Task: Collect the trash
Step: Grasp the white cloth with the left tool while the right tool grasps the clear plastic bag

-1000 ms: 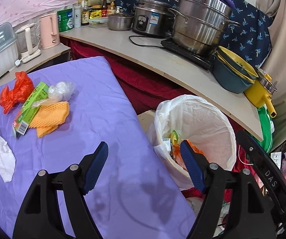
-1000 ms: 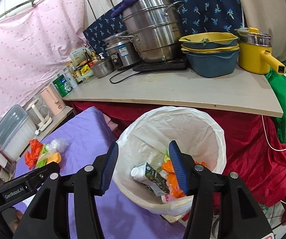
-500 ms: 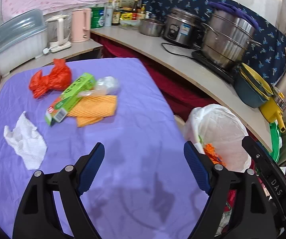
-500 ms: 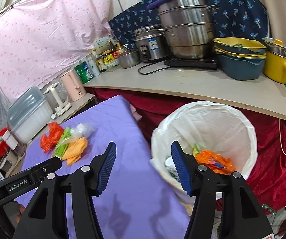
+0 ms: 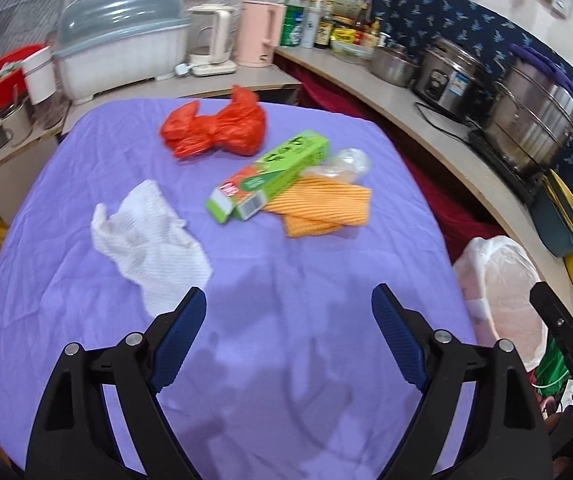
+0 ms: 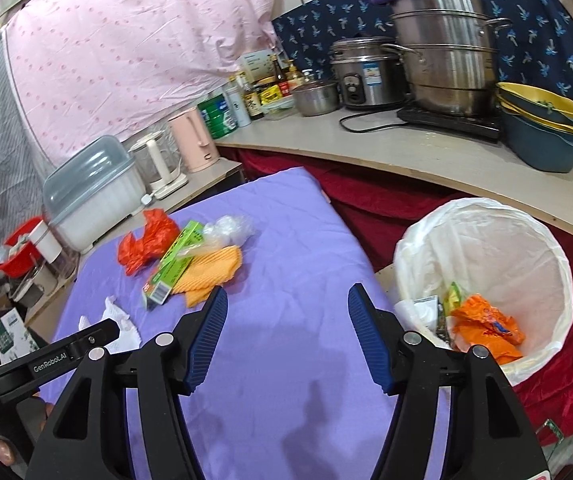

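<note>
On the purple tabletop (image 5: 286, 360): white tissue (image 5: 150, 236), green box (image 5: 270, 174), orange cloth (image 5: 326, 208), red bag (image 5: 216, 130), uncollected. Lined bin (image 6: 486, 264) off its right edge. Left gripper (image 5: 286, 332), right gripper (image 6: 286, 336) released, empty. Step: fetching; next, probably descend onto tissue.

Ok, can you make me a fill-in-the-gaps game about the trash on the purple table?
1. The crumpled plastic bag on the table is ____ in colour.
2. The green box lies partly on top of an ____ cloth.
3. The bin is lined with a ____ bag.
4. Both hand-held grippers, left and right, are ____ and hold nothing.

Missing words: red, orange, white, open
</note>
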